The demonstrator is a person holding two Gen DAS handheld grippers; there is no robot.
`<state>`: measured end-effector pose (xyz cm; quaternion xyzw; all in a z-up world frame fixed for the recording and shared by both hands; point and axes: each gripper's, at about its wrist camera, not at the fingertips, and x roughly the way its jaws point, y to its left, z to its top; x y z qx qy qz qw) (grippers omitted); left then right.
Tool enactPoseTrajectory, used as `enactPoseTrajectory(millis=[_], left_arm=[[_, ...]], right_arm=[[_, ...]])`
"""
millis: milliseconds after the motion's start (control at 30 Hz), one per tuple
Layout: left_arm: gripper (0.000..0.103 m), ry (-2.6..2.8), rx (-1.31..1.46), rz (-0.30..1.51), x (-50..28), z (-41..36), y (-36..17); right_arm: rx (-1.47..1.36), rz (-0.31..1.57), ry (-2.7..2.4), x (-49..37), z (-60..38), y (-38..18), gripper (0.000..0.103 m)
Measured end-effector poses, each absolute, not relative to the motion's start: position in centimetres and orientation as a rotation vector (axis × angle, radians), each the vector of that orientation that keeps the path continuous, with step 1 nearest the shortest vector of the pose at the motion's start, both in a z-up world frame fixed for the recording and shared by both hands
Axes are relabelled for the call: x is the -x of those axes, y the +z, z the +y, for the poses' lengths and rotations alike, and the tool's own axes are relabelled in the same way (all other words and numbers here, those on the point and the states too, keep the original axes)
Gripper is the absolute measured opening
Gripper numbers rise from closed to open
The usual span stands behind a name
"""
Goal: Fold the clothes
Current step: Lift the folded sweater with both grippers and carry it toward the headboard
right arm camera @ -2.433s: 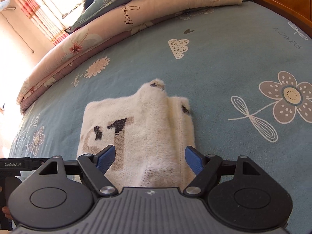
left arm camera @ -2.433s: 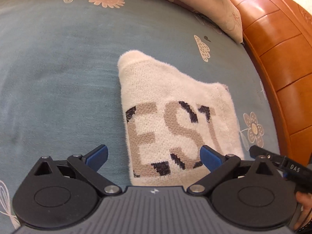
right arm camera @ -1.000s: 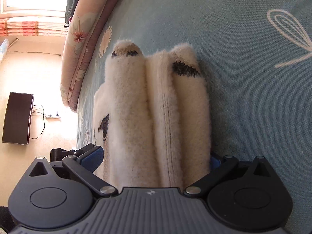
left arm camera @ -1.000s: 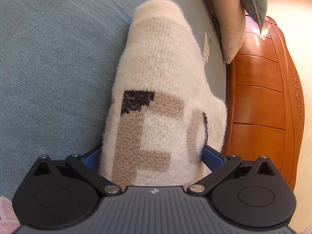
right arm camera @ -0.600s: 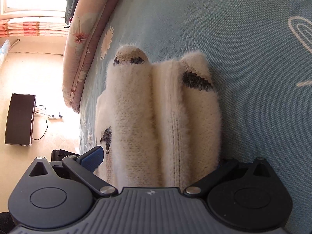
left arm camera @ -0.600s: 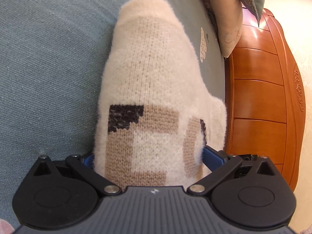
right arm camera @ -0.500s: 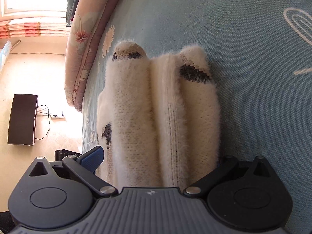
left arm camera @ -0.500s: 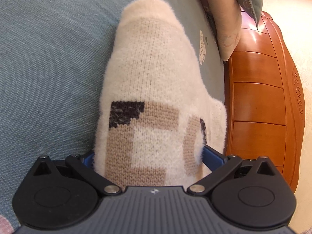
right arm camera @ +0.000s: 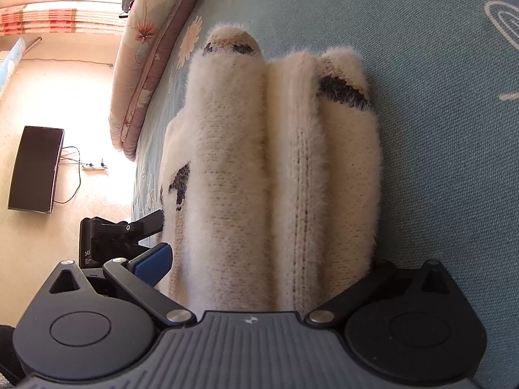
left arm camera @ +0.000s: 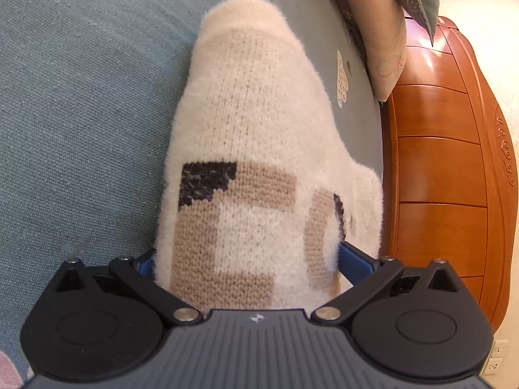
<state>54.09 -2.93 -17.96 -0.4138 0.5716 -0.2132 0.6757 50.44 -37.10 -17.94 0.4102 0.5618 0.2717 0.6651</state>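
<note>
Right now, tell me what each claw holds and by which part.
Both hold the folded cream sweater. The left claw clamps the lettered end; the right claw clamps the stacked folds at the opposite side.

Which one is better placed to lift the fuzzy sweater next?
Probably neither alone: the left hand-held gripper and right hand-held gripper each straddle an end of the folded cream fuzzy knit sweater, so both should lift together.

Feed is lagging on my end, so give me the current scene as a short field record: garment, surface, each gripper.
garment: cream knit sweater, folded into a thick bundle, tan and black lettering on top
surface: blue-grey bedspread
left gripper: fingers on either side of the bundle, closed on it
right gripper: straddles the stacked fold edges; one pad hidden
nearby: pillows, wooden bed frame
</note>
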Motion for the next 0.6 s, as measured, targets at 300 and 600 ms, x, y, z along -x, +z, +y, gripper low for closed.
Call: enactPoseTrajectory(millis=[300,600], left_arm=[[0.103,-0.468,0.913,1.266,-53.9,-3.6,-17.9],[0.103,-0.460,0.866,1.239,-53.5,-4.2,-17.6]], right_arm=[[-1.014,1.314,0.554,-51.3,-37.5,-18.5,0.103],[-1.017,1.259,0.436,-48.9,-38.0,-18.5,0.080]])
